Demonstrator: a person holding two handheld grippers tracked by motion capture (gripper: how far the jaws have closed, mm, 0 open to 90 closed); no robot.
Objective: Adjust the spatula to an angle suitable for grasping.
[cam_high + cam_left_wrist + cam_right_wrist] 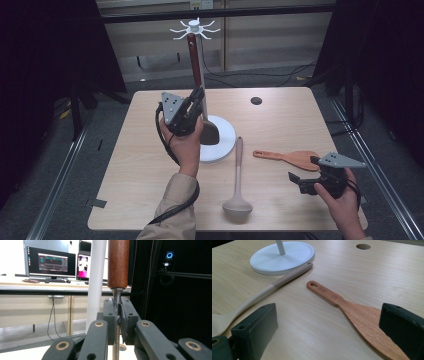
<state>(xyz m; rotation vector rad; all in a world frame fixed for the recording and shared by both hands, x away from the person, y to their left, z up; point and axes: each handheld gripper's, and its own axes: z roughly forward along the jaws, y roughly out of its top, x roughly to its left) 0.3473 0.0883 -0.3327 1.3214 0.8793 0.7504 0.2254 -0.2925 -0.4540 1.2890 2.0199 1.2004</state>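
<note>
A turner with a red-brown wooden handle (194, 55) hangs upright beside the white pole of a hook stand (196, 27). Its dark blade (209, 133) is low over the stand's round base (226, 142). My left gripper (198, 100) is shut on the turner's thin metal neck (117, 296), just below the handle (118, 262), and the left gripper (118, 313) jaws meet around it. My right gripper (304, 169) rests open at the table's front right. The broad end of a flat wooden spatula (352, 312) lies between the right gripper (329, 322) jaws, untouched.
A beige ladle (238, 190) lies on the table in front of the stand base, its handle tip (304, 267) against the base rim (282, 256). A round cable hole (256, 100) sits at the back of the table. Monitors on a desk (51, 263) stand beyond it.
</note>
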